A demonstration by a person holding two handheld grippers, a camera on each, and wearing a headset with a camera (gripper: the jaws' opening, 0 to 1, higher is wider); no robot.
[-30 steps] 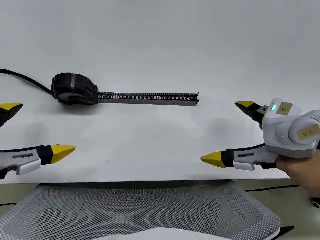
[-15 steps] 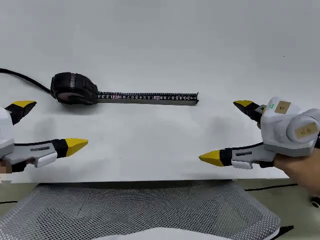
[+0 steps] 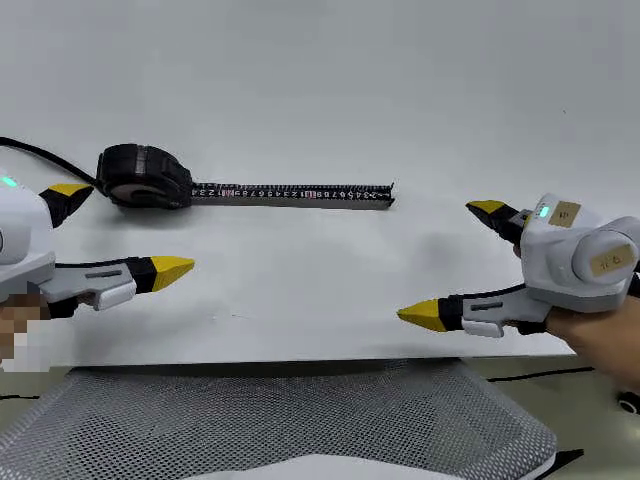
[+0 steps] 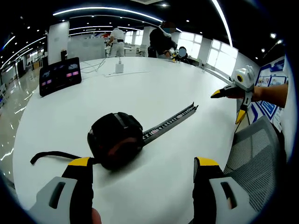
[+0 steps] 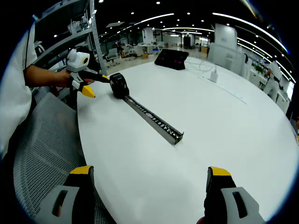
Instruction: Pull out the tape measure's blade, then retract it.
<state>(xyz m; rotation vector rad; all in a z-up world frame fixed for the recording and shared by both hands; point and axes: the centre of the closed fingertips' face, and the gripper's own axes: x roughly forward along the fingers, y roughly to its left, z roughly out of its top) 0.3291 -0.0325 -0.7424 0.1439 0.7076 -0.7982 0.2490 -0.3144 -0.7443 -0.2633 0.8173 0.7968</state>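
Head view: tape [image 3: 145, 177] is sitting on the white table [image 3: 320, 80], left of centre, with its blade [image 3: 292, 193] lying pulled out flat toward the right. Left gripper [image 3: 127, 228] is hovering near the tape, jaws spread, gripping nothing. Right gripper [image 3: 450, 262] is hovering well right of the blade's end, jaws spread wide, gripping nothing.

Left gripper view: tape is lying just ahead of the open jaws, not touching them. A black strap [image 4: 51, 155] is trailing off to the left.

Right gripper view: blade's end is lying ahead, apart from the jaws. Tape is sitting at the far end, beside the left gripper.

Open-plan office; white tables [image 5: 224, 140], strip lights [image 4: 221, 21]
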